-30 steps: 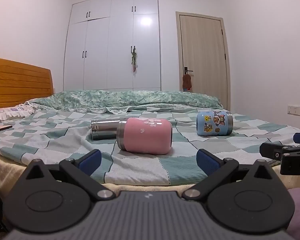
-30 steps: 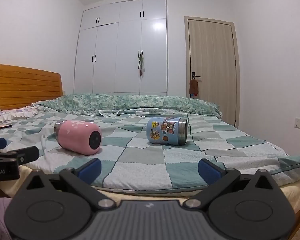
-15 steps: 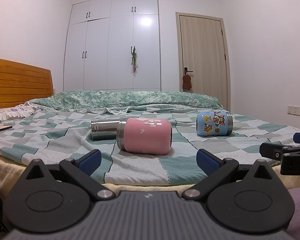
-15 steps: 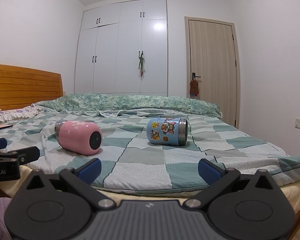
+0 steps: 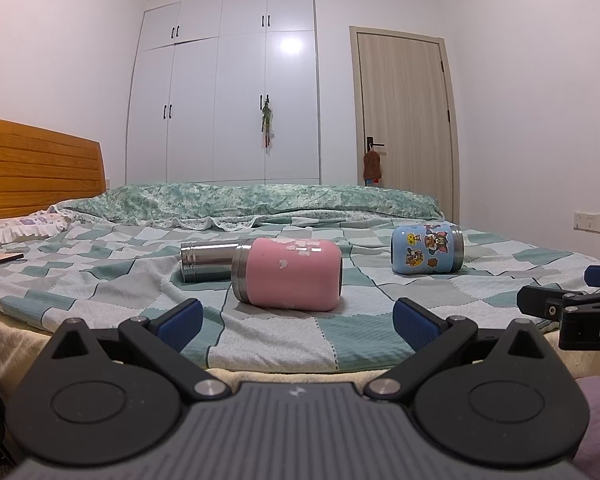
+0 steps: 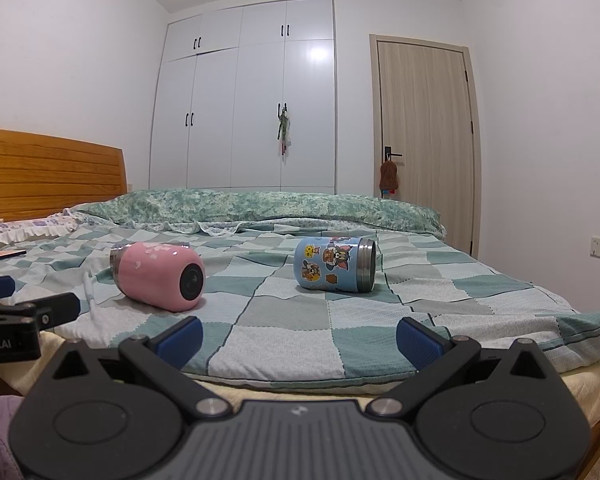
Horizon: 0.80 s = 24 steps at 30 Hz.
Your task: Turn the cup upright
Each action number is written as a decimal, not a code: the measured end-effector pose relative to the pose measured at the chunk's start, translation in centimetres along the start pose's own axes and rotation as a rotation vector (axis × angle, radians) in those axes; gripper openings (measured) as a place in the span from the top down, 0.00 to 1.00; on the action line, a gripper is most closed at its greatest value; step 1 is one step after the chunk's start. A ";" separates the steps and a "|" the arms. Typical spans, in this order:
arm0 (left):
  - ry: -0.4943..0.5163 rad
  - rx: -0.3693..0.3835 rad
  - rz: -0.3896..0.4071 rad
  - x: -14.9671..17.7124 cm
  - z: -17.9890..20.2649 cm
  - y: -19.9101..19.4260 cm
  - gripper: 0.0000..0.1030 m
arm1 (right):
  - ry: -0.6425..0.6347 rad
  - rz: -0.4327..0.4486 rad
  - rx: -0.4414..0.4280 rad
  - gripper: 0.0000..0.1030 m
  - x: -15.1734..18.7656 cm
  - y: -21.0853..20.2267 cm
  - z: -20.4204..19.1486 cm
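Note:
A pink cup (image 5: 287,274) lies on its side on the checked bedspread, straight ahead of my left gripper (image 5: 298,322), which is open and empty short of it. A steel cup (image 5: 209,261) lies on its side just behind the pink one. A blue cartoon cup (image 5: 427,249) lies on its side further right. In the right wrist view the blue cup (image 6: 335,264) lies ahead of my open, empty right gripper (image 6: 299,340), with the pink cup (image 6: 158,276) to the left.
The bed (image 5: 112,276) fills the middle, with a folded green quilt (image 5: 284,200) at the back and a wooden headboard (image 5: 32,176) at the left. A white wardrobe (image 5: 224,92) and a door (image 5: 404,120) stand behind. The other gripper shows at the right edge (image 5: 572,312).

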<state>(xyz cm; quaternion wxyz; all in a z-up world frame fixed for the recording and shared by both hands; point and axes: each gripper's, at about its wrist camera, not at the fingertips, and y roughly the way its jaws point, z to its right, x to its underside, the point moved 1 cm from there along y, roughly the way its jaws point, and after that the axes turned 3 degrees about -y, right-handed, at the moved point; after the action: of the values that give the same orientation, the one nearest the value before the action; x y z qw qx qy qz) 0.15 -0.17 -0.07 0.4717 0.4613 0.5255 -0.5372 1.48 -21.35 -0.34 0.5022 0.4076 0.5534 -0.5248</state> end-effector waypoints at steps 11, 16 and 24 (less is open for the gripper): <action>-0.001 0.000 0.002 -0.1 0.1 0.0 0.00 | 0.000 0.001 0.000 0.00 0.0 -0.1 0.0; 0.000 0.001 0.003 -0.1 0.1 0.0 0.00 | 0.000 0.002 0.000 0.00 0.0 -0.1 0.0; 0.000 0.001 0.004 -0.1 0.2 0.0 0.00 | 0.000 0.001 0.000 0.00 0.0 -0.1 0.0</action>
<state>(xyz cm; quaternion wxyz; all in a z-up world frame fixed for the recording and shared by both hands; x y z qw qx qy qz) 0.21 -0.32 0.08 0.4726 0.4625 0.5241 -0.5367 1.40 -21.32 -0.34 0.5027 0.4079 0.5531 -0.5244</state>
